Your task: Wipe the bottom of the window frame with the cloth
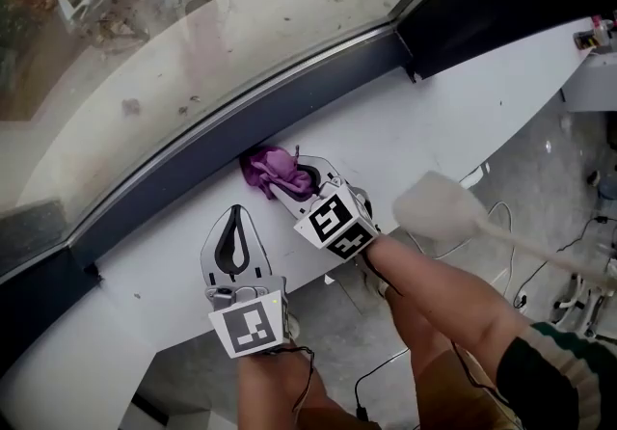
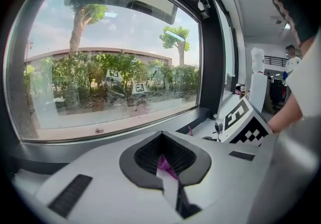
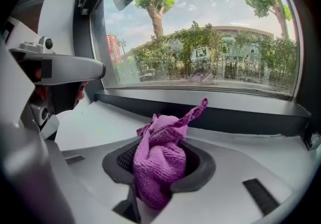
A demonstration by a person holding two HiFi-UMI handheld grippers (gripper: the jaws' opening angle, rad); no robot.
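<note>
A purple cloth [image 1: 271,171] is bunched against the dark bottom window frame [image 1: 183,160], just above the white sill [image 1: 453,120]. My right gripper [image 1: 291,183] is shut on the cloth, which bulges out between its jaws in the right gripper view as the cloth [image 3: 161,155], with one corner sticking up in front of the frame [image 3: 241,117]. My left gripper [image 1: 232,214] rests on the sill to the left, a short way from the frame, shut. A thin pink sliver shows at its jaw seam in the left gripper view; I cannot tell what it is.
The glass [image 1: 241,23] above the frame reflects both marker cubes. A dark upright post [image 1: 424,28] ends the frame at the right. A blurred white paddle-shaped thing [image 1: 439,208] hangs over the sill's front edge. Cables [image 1: 501,226] lie on the grey floor below.
</note>
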